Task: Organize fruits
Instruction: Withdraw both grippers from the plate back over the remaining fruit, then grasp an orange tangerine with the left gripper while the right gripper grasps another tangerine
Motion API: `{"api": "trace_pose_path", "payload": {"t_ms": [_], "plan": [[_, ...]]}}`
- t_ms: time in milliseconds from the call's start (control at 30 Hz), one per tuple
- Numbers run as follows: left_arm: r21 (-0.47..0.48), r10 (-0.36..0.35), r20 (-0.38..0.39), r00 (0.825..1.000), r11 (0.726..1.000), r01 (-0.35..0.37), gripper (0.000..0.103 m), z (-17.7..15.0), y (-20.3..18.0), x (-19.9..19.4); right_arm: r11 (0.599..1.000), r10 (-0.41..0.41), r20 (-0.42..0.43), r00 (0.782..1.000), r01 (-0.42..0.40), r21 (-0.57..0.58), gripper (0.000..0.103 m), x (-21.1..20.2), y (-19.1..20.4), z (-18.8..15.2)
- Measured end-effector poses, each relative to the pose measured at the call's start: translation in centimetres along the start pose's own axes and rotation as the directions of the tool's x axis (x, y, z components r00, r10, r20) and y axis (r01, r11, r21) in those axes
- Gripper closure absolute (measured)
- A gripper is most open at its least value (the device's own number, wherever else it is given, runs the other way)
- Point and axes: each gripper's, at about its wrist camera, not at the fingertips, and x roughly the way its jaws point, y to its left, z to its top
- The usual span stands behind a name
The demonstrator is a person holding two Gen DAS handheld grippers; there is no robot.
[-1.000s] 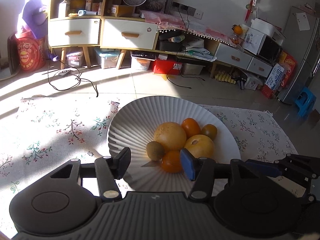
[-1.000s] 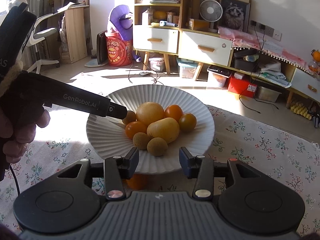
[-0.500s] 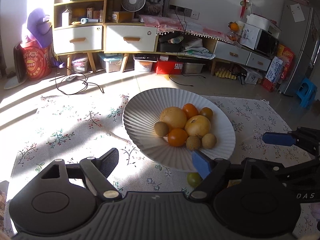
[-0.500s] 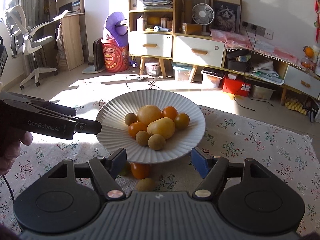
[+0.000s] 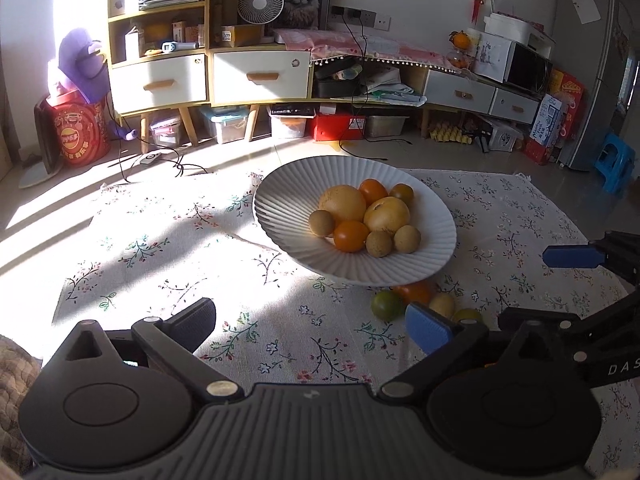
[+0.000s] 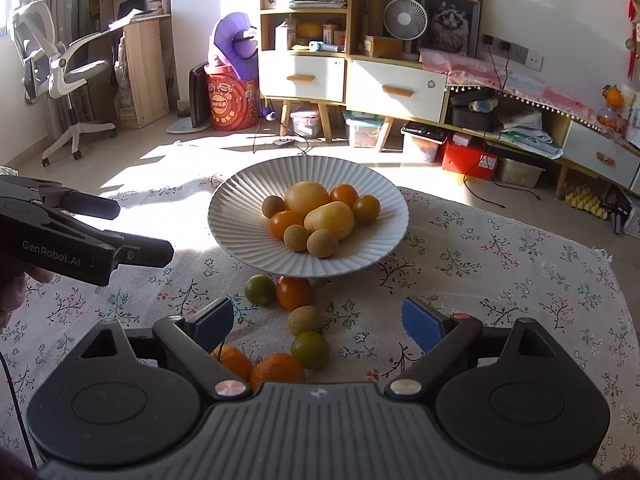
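Note:
A white ribbed plate (image 6: 240, 216) (image 5: 280, 208) on the floral cloth holds several fruits: yellow, orange and small brown ones. Loose fruits lie on the cloth in front of it: a green one (image 6: 259, 289), an orange one (image 6: 294, 292), a brown one (image 6: 305, 320), another green one (image 6: 310, 350) and two oranges (image 6: 276, 370). My right gripper (image 6: 318, 322) is open and empty just above the loose fruits. My left gripper (image 5: 310, 322) is open and empty, left of the plate; it also shows in the right wrist view (image 6: 116, 228).
The floral cloth (image 6: 500, 264) covers the floor under everything. Behind it stand white drawer cabinets (image 6: 352, 80), a fan (image 6: 405, 20), storage boxes and cables. An office chair (image 6: 52, 76) stands at the far left.
Both grippers have pulled back from the plate and opened wider. The loose fruits in front of the plate have come into view.

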Motion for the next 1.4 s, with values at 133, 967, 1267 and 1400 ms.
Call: {"api": "trace_pose_path", "payload": {"t_ms": [133,967,1267,1400], "plan": [[0.011,-0.014,-0.010,1.000,1.000,0.014,0.011,-0.7,-0.6,-0.4,1.000,-0.001,-0.019,1.000,0.001,0.017,0.007,-0.4,-0.1,-0.8],[0.142,-0.067,-0.058,0.996,0.987,0.074,0.010,-5.3,-5.1,1.9,0.994,-0.113,-0.154,0.982,0.112,-0.015,0.001,-1.0,-1.0,-3.9],[0.125,-0.132,-0.059,0.990,0.983,0.138,0.015,-5.2,-6.2,3.0,0.993,-0.116,-0.181,0.977,0.120,0.009,0.001,-0.8,-1.6,-4.2],[0.120,-0.167,-0.066,0.984,0.977,0.174,0.030,-5.2,-6.6,3.2,0.992,-0.116,-0.186,0.976,0.122,0.022,0.001,-0.7,-1.8,-4.1]]}}
